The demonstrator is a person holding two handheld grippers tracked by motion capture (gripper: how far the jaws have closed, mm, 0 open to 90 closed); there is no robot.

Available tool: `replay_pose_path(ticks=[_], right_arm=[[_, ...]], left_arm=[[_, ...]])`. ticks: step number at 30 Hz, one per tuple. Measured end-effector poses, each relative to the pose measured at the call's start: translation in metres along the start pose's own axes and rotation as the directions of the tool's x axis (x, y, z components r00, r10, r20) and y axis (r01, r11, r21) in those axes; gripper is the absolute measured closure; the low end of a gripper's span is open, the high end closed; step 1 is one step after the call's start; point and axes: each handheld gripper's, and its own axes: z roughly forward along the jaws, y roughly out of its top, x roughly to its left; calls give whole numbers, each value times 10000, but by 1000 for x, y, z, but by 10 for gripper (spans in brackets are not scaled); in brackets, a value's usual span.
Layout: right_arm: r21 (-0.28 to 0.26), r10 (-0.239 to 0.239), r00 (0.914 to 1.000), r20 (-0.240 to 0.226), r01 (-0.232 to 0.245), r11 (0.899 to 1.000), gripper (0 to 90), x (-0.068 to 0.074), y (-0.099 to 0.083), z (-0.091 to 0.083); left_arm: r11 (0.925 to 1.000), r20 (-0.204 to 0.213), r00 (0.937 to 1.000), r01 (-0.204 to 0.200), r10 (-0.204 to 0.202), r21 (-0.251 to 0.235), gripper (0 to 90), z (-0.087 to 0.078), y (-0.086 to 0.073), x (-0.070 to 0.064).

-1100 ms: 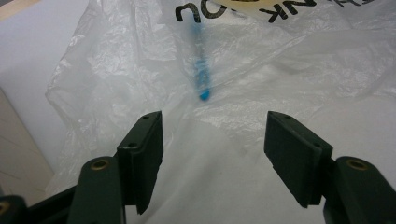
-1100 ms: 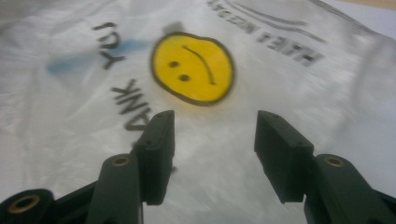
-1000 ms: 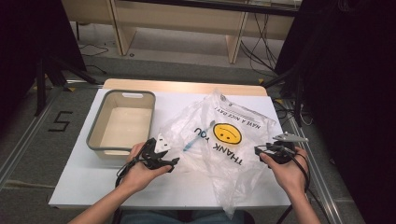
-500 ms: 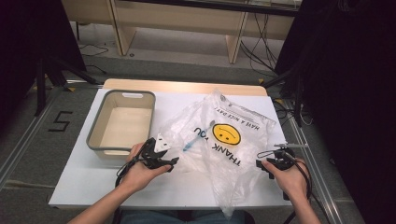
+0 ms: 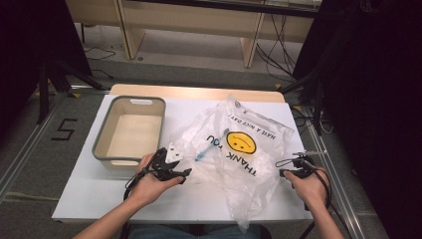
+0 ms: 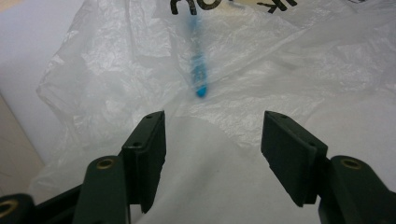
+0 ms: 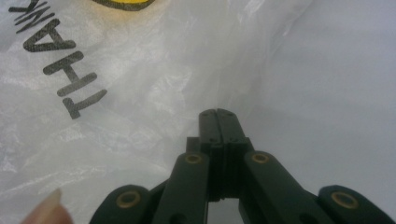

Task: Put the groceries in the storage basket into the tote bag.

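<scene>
The plastic bag (image 5: 239, 159) lies mid-frame on the desk (image 5: 89, 191), a blue pen (image 6: 198, 74) inside; the left claw (image 6: 212, 140) gapes wide before it, the right claw (image 7: 218, 122) pressed shut at the bag's edge. Next likely: pinch the bag open, carefully

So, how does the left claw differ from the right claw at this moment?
The left claw has its jaws wide apart, while the right claw has its jaws pressed together. The left claw faces the blue object inside the plastic bag, while the right claw sits at the bag's right edge near the printed THANK. Both are black, hand-held, and low over the white table.
</scene>
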Motion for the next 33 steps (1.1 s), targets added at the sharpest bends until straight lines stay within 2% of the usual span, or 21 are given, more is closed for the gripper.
replay_pose_path(ticks=[4, 6, 9, 14, 18, 21, 24, 27, 30, 33], right_arm=[[-295, -243, 9987, 446, 257, 9992, 900, -6, 10, 2], [-368, -412, 9968, 682, 438, 9984, 900, -8, 17, 4], [-540, -723, 9894, 1258, 796, 9954, 900, -13, 29, 9], [-957, -919, 9763, 1957, 1123, 9891, 900, -24, 47, 21], [-1398, -1050, 9683, 2265, 1390, 9804, 900, -26, 56, 25], [-1635, -1119, 9680, 2245, 1507, 9750, 877, -26, 59, 26], [-1940, -1007, 9712, 2160, 1437, 9704, 729, -22, 58, 19], [-2366, -1120, 9737, 1982, 1584, 9586, 610, -16, 52, 6], [-2580, -1139, 9847, 1316, 1449, 9552, 543, -7, 42, -8], [-2424, -1355, 9882, 711, 1489, 9587, 517, 2, 32, -16]], left_arm=[[10000, -39, 10000, -51, 51, -40, 397, 0, 2, 0], [9999, -197, 9997, -128, 128, -26, 393, 0, 4, -1], [9997, -461, 9987, -226, 231, 119, 376, 3, 7, -1], [9972, -674, 9966, -425, 467, 616, 364, 9, 5, -3], [9936, -660, 9973, -233, 308, 1104, 367, 14, 0, -3], [9868, -615, 9981, 51, 49, 1619, 421, 17, -4, -2], [9788, -534, 9986, 122, -13, 2045, 524, 18, -7, 0], [9723, -392, 9986, 444, -363, 2297, 646, 19, -8, 1], [9682, -377, 9983, 533, -455, 2444, 755, 20, -8, 1], [9649, -163, 9987, 515, -489, 2575, 853, 18, -7, -3]])
